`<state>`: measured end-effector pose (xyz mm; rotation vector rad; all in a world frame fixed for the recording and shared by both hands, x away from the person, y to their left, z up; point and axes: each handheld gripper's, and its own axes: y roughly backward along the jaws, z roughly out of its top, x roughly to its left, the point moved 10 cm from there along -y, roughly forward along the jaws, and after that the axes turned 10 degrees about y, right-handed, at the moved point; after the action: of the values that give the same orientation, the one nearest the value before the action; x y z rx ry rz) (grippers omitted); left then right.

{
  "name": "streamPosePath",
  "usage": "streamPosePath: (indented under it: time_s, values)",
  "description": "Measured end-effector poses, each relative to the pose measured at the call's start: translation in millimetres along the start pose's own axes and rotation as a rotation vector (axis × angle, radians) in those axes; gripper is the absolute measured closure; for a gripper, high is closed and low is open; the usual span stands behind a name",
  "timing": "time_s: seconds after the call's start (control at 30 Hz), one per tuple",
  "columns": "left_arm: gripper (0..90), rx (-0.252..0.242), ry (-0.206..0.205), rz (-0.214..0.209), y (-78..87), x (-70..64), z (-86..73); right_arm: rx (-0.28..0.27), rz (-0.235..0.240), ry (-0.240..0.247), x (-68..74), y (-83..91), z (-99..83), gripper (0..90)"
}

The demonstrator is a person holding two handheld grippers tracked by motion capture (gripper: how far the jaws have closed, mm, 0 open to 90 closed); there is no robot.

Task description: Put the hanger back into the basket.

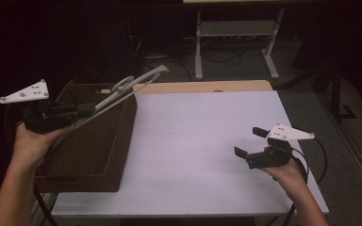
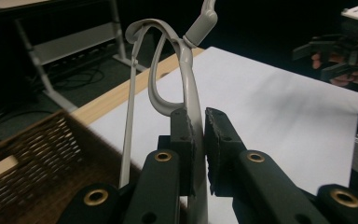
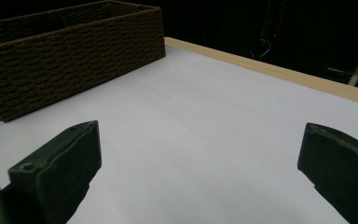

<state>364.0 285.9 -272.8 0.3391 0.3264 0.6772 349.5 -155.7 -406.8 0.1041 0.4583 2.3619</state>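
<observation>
My left gripper (image 1: 87, 110) is held up over the brown woven basket (image 1: 99, 155) at the table's left. It is shut on a pale grey plastic hanger (image 1: 122, 89), which slants up and to the right past the basket's far corner. In the left gripper view the pads (image 2: 216, 130) pinch the hanger's flat bar (image 2: 189, 93), and its looped part rises above them. My right gripper (image 1: 250, 141) hovers open over the white table (image 1: 193, 136) near its right edge. Nothing sits between its jaws (image 3: 198, 140). It also appears far off as the right gripper (image 2: 328, 56).
The basket (image 3: 74, 51) is deep and takes up the table's left side, reaching its front edge. A wooden strip (image 1: 202, 87) runs along the table's far edge. Beyond it stand a metal frame (image 1: 235, 30) and floor cables (image 1: 221, 56).
</observation>
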Motion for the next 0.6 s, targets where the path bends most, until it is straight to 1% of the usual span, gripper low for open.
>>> streamPosePath:
  time_s: [0.1,0.2,0.3,0.4,0.5,0.53,0.6]
  values:
    - [82.8,-0.008,0.017,0.021,12.6,10.3,-4.6,0.002,-0.003,-0.004,-0.9,-0.2,-0.5,0.0]
    - [82.8,0.000,0.028,0.050,25.3,22.2,-12.0,0.001,-0.005,-0.004,-1.6,-0.5,-0.7,0.0]
    - [82.8,0.007,0.050,0.072,37.3,33.7,-21.0,0.001,-0.006,-0.008,-1.9,-0.2,-0.9,0.0]
    - [82.8,0.022,0.061,0.090,47.7,42.3,-30.8,0.002,-0.009,-0.003,-2.5,-0.7,-1.0,0.0]
    - [82.8,0.031,0.072,0.110,56.2,49.9,-39.5,0.005,-0.009,-0.003,-2.8,-1.6,-1.6,0.0]
    - [82.8,0.032,0.083,0.113,58.2,52.0,-42.2,0.008,-0.008,-0.006,-2.7,-1.7,-2.1,0.0]
    - [82.8,0.044,0.084,0.126,61.8,57.1,-48.6,0.010,-0.008,-0.003,-2.7,-2.1,-2.5,0.0]
